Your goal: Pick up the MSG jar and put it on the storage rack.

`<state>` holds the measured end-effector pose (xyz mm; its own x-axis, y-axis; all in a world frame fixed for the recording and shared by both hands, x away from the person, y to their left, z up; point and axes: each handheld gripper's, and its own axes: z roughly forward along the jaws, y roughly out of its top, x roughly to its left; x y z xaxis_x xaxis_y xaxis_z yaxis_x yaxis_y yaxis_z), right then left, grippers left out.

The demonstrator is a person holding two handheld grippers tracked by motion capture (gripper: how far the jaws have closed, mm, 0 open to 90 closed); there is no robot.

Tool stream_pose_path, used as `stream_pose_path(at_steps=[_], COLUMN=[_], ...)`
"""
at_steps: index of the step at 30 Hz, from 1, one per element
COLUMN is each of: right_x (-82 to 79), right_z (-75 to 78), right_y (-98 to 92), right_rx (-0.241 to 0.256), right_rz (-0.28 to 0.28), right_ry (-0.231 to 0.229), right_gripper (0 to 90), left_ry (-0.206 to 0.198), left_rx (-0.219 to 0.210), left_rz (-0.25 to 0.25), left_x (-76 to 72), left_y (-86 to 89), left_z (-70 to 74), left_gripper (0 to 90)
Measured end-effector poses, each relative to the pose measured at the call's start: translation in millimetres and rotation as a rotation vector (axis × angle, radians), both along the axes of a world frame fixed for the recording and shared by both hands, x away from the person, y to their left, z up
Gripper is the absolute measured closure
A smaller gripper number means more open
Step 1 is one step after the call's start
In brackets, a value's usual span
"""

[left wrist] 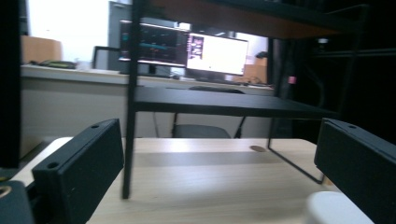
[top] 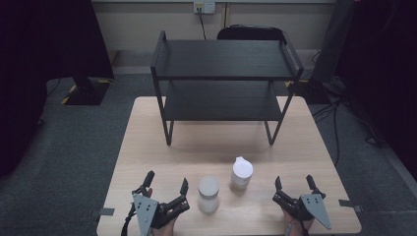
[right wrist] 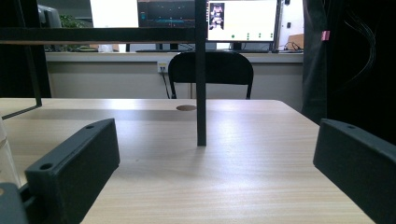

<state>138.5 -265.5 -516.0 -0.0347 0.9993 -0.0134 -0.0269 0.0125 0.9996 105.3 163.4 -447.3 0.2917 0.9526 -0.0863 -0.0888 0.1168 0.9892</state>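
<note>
waiting at the worktop's [top: 147, 147] near edge, before any grasp: left gripper [top: 166, 189] and right gripper [top: 294, 186] both spread, empty. frosted jar [top: 208, 194] and white lidded bottle [top: 241, 173] between them; next, closing on one, probably for the black shelf rack [top: 226, 78].

Left gripper [top: 166, 186] is held low at the near left, jaws spread wide, tips aimed forward and slightly right. Right gripper [top: 294, 183] is held at the near right, jaws likewise parted, nothing between them. Both hands are partly seen beneath the grey plates at the bottom edge. Grippers are kept well apart.
</note>
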Motion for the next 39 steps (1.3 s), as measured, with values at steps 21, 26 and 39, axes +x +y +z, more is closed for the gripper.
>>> stream_pose_path(at_steps=[21, 26, 39], right_x=[-0.1, -0.1, -0.1], right_z=[0.0, 0.0, 0.0], right_y=[0.9, 0.9, 0.9], right_rx=[0.0, 0.0, 0.0], right_rz=[-0.006, -0.006, -0.006], right_ry=[0.0, 0.0, 0.0], right_gripper=[0.0, 0.0, 0.0], left_ry=[0.065, 0.106, 0.138], left_rx=[0.104, 0.119, 0.114], left_rz=[-0.089, -0.08, -0.116], left_x=[5.7, 7.4, 11.6], left_y=[-61.2, -66.6, -62.1], left_z=[-23.3, -31.3, -35.1], left_gripper=[5.1, 8.0, 26.8])
